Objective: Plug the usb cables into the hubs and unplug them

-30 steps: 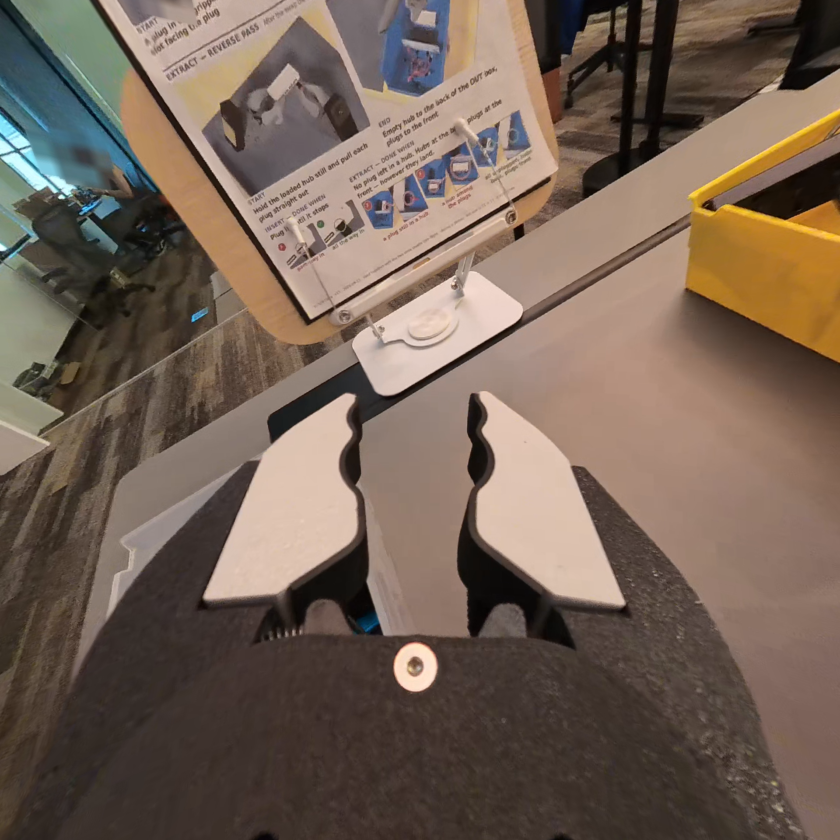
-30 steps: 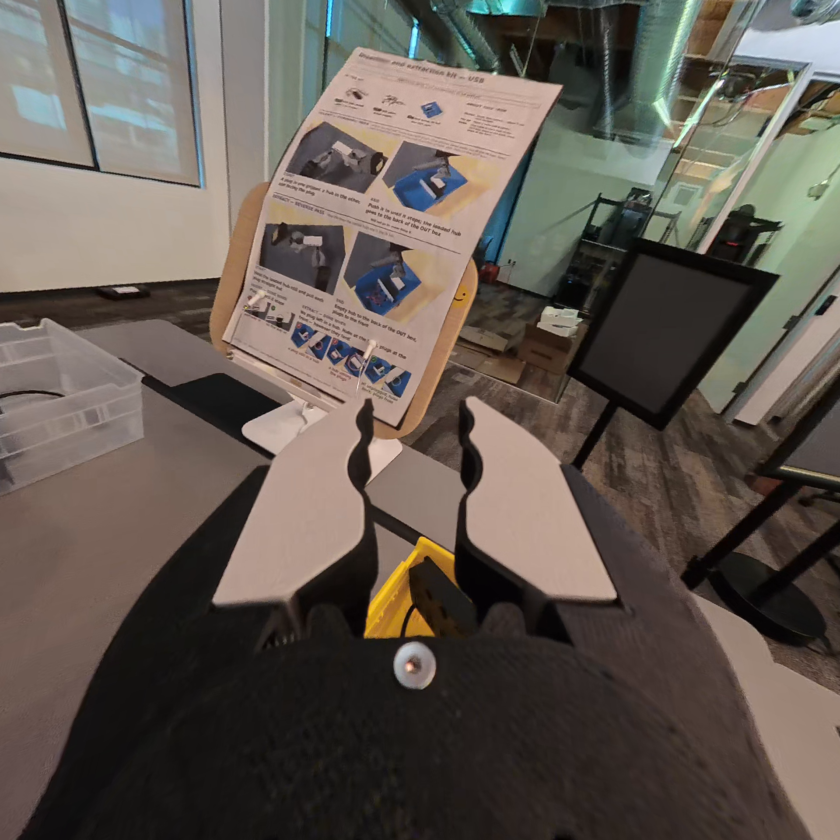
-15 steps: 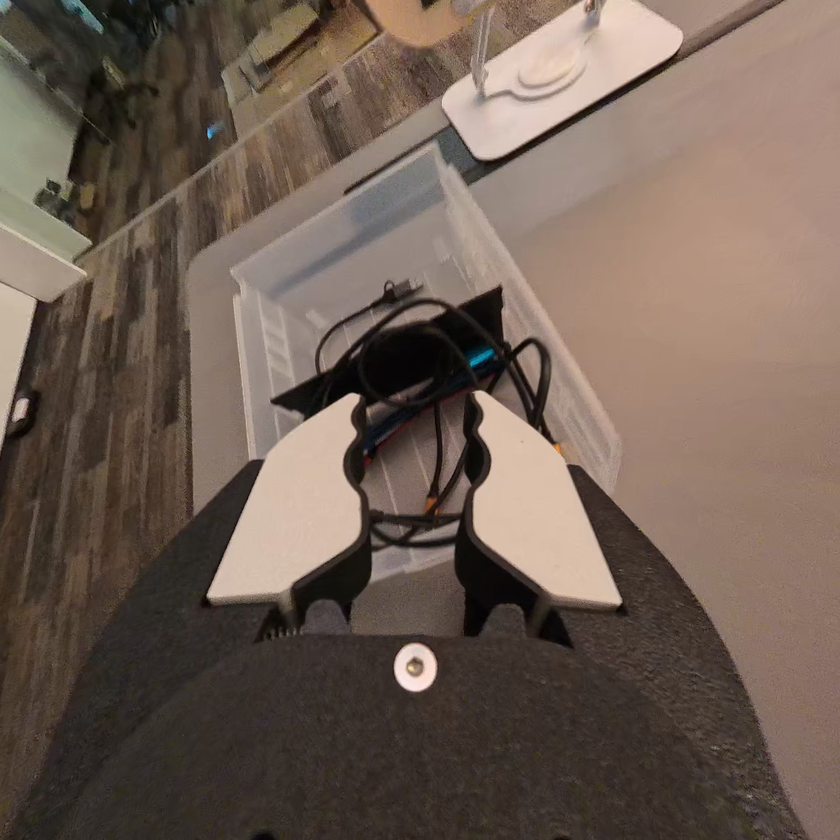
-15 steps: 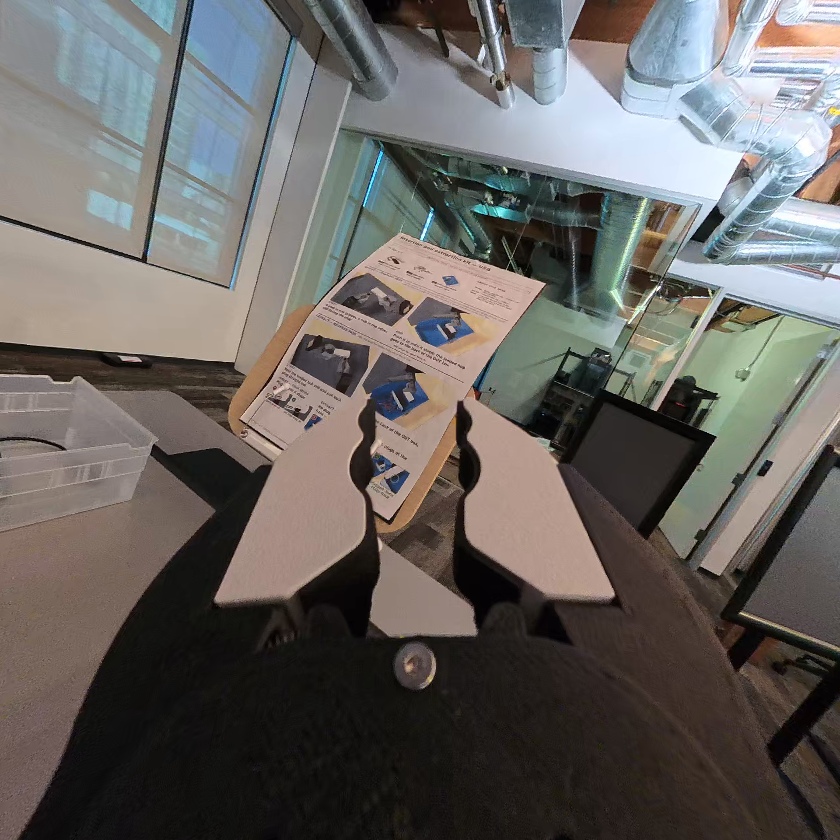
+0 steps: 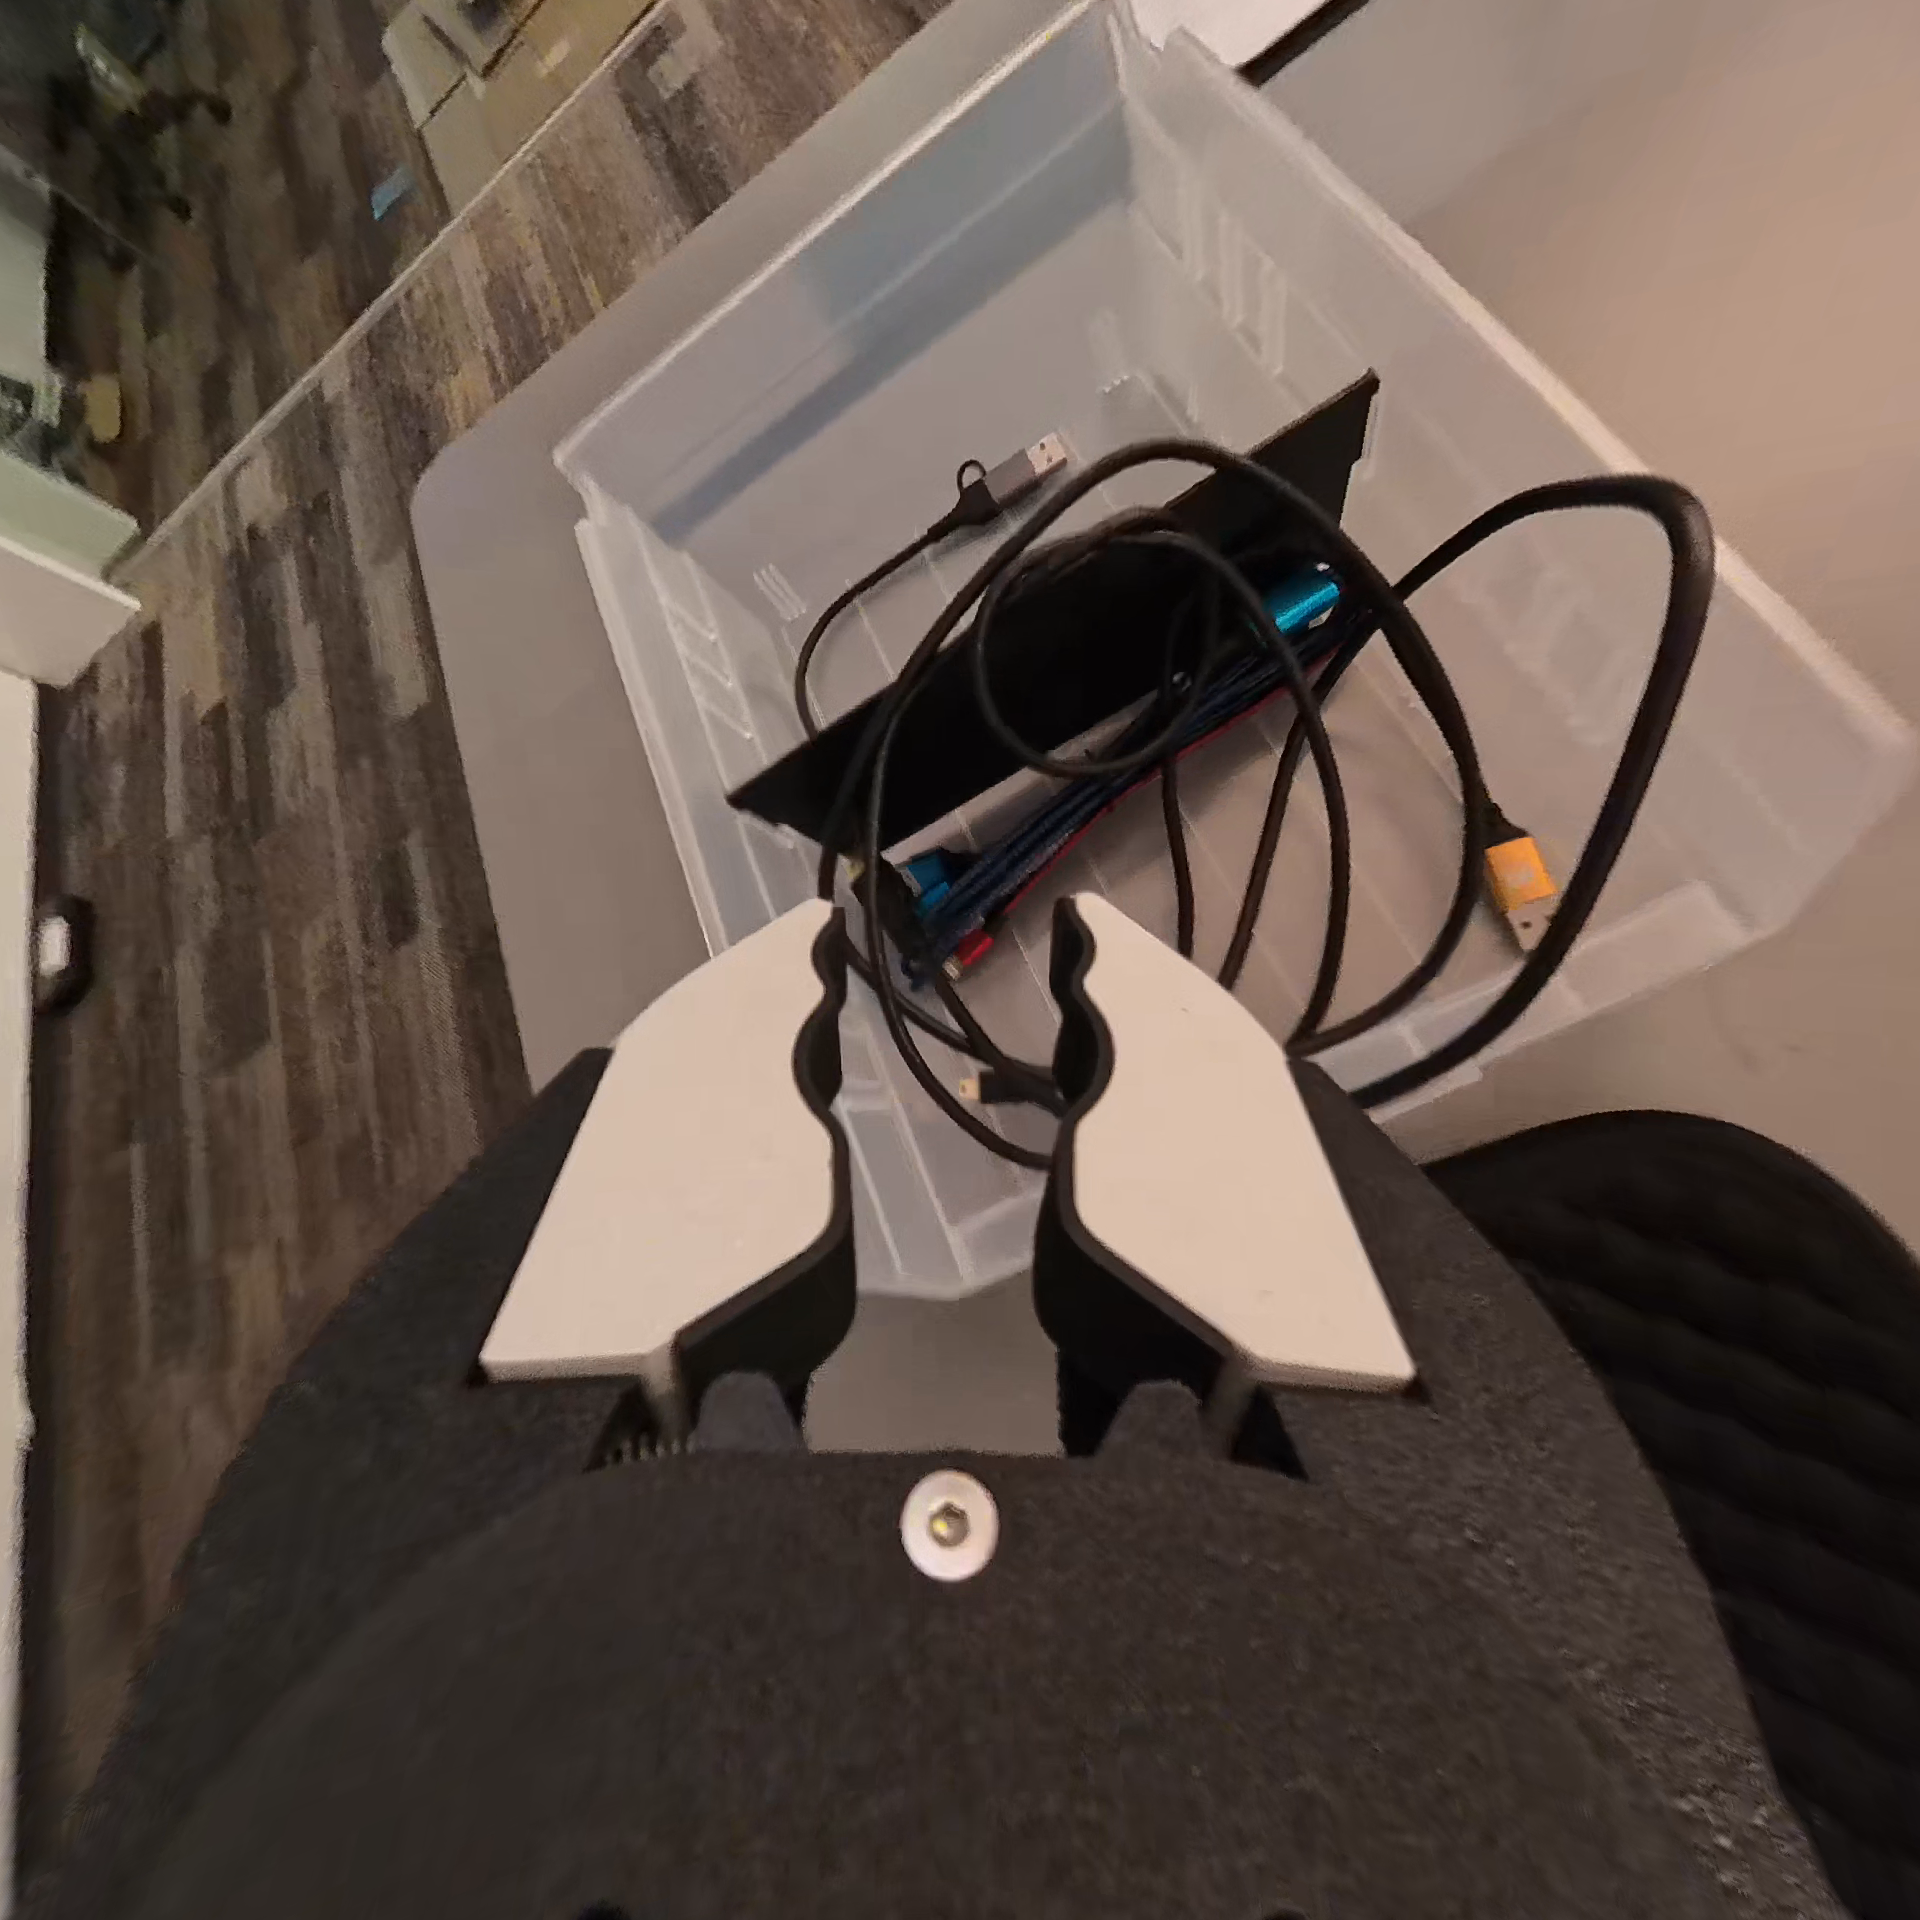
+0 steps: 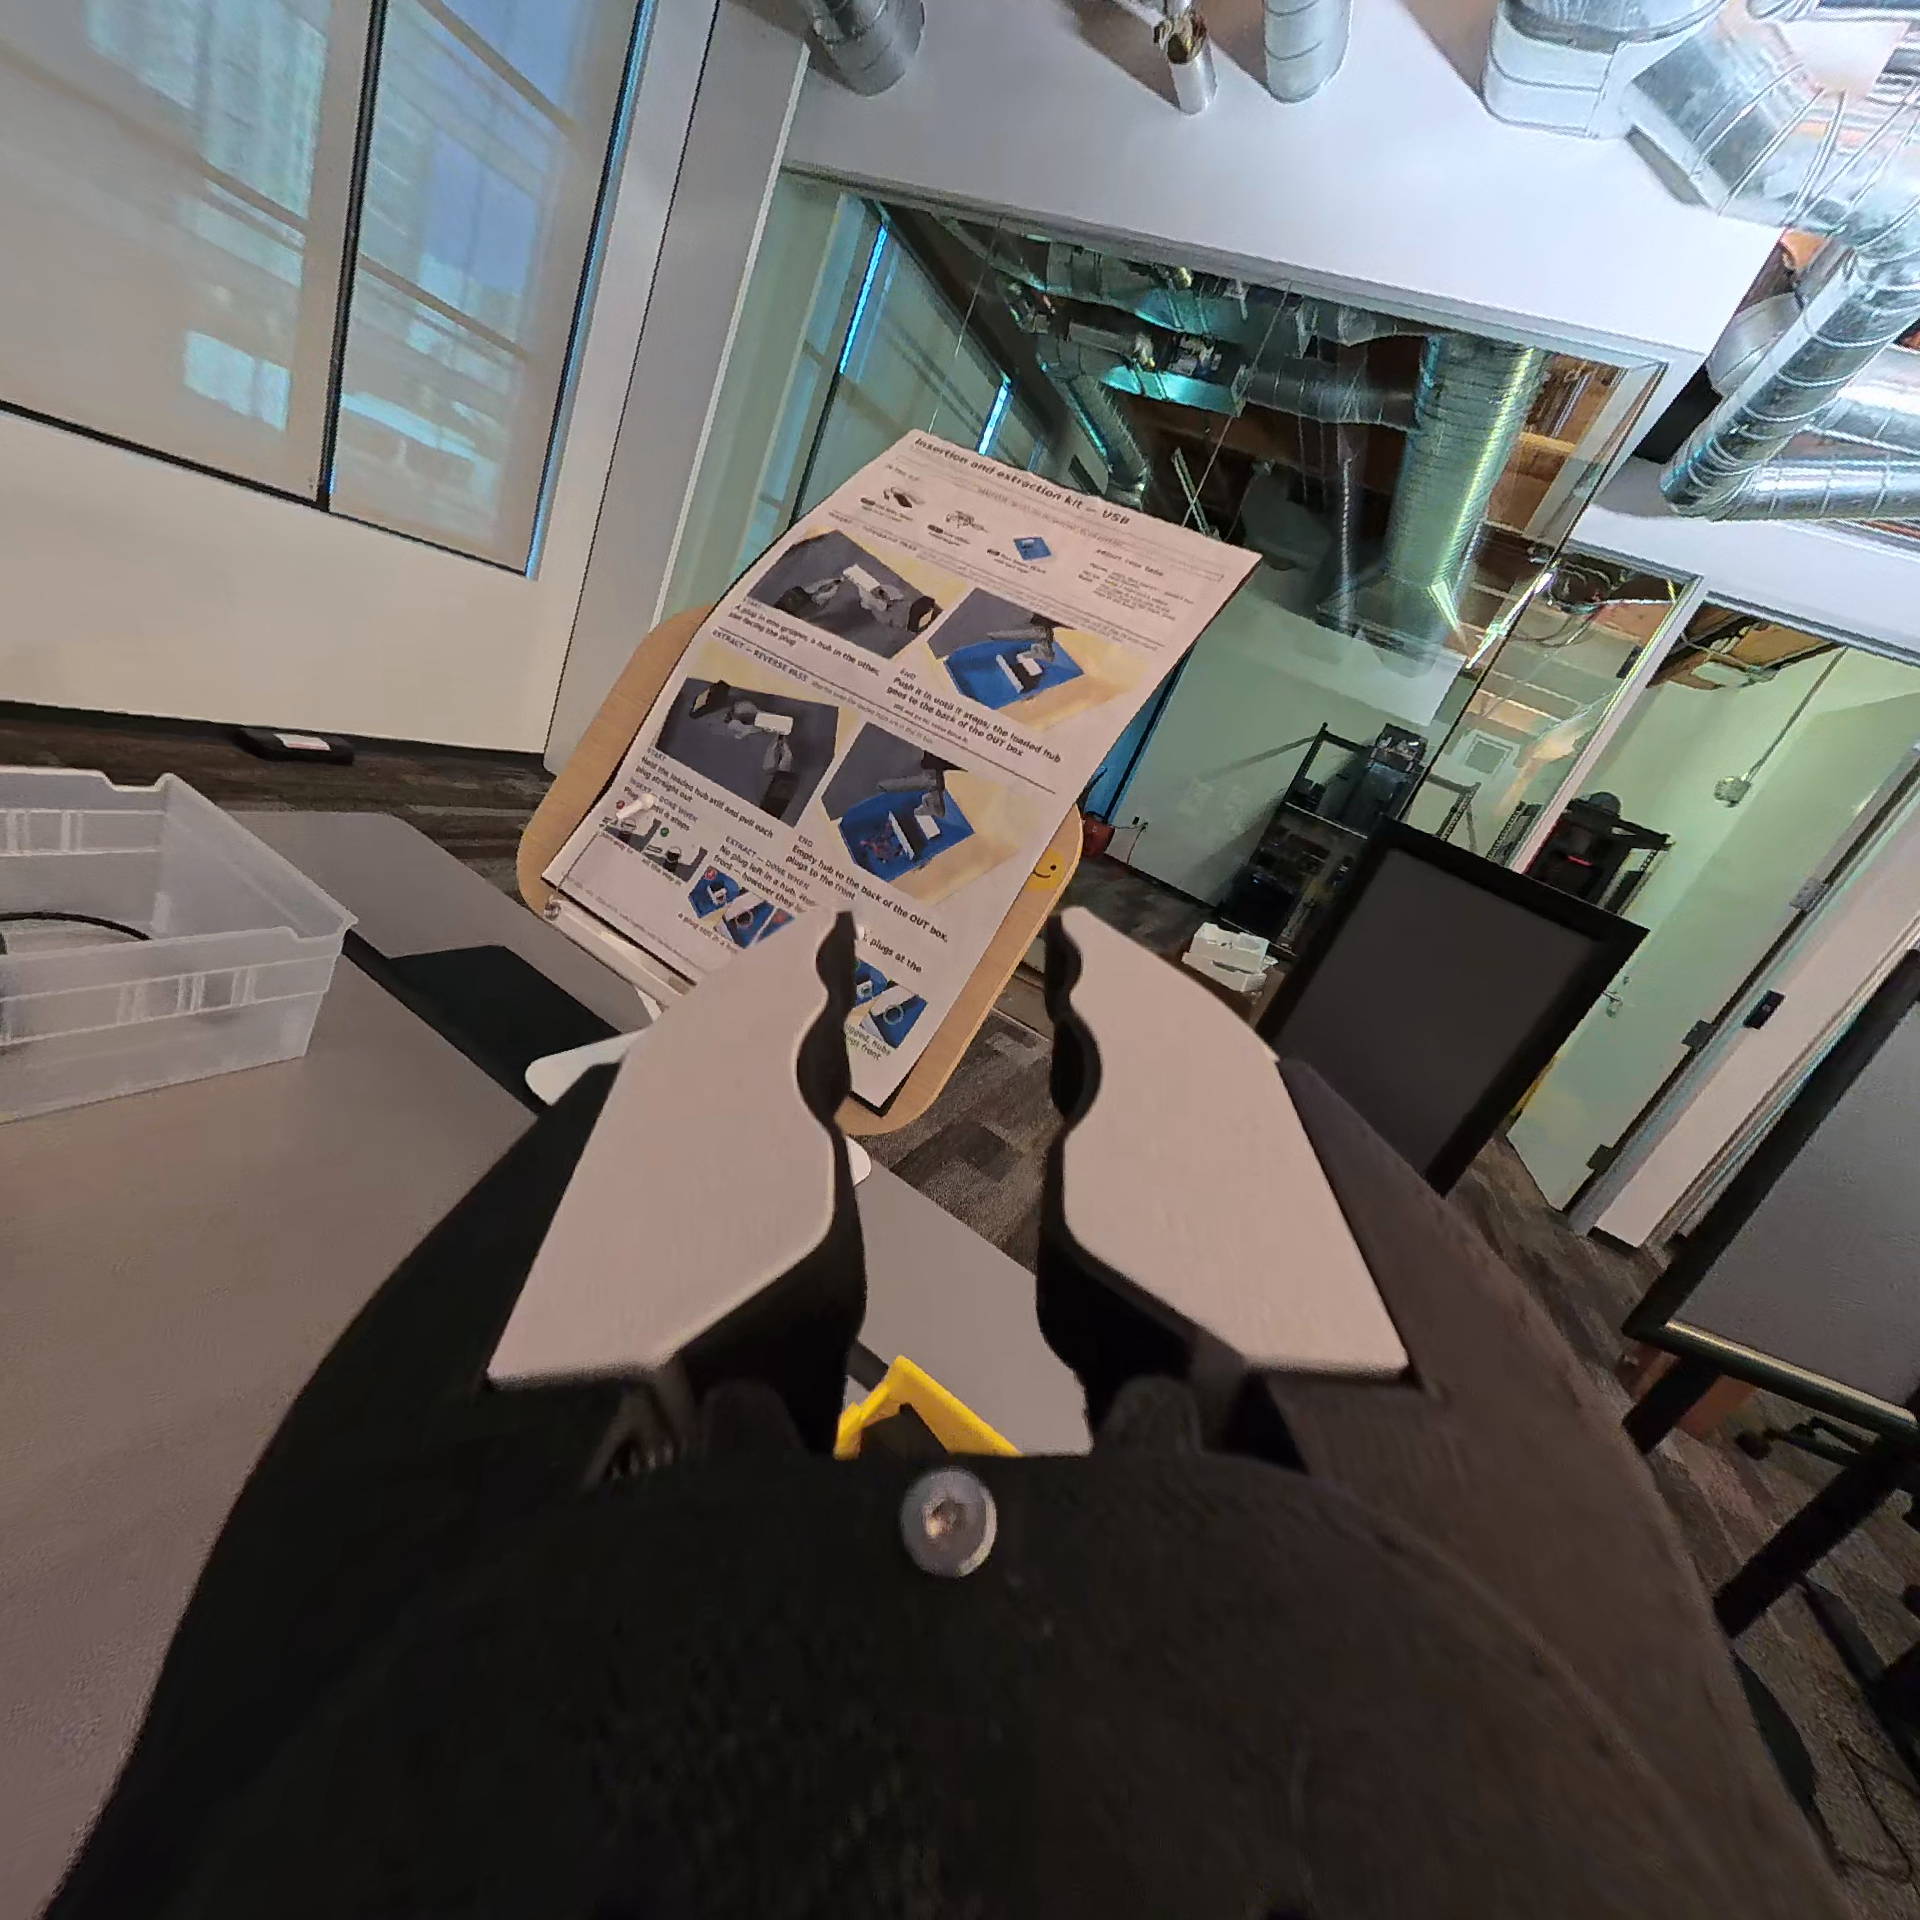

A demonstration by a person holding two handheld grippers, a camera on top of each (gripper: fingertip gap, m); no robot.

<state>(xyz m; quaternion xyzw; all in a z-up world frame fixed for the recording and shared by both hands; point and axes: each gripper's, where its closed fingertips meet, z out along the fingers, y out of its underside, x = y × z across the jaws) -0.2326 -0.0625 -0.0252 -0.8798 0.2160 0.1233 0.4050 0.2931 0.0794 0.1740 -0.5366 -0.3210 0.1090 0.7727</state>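
Observation:
In the left wrist view a clear plastic bin (image 5: 1756,727) holds a tangle of black USB cables (image 5: 1340,748), a black divider panel (image 5: 1049,665), a bundle of blue and red cables (image 5: 1049,852), a silver plug (image 5: 1023,483) and an orange plug (image 5: 1519,883). My left gripper (image 5: 945,914) is open and empty, above the bin's near end. My right gripper (image 6: 945,925) is open and empty, raised and pointing at an instruction sheet (image 6: 914,769). No hub can be made out.
The grey table (image 6: 187,1299) carries the clear bin (image 6: 156,935) at the left in the right wrist view. The sheet stands on a wooden board (image 6: 997,997) with a white base. A yellow bin corner (image 6: 914,1413) shows below the right fingers. Carpeted floor (image 5: 260,831) lies past the table's left edge.
My left gripper has tipped down from the instruction stand and moved in over the clear bin of cables. My right gripper tilted upward, then slightly back down. Both stayed open.

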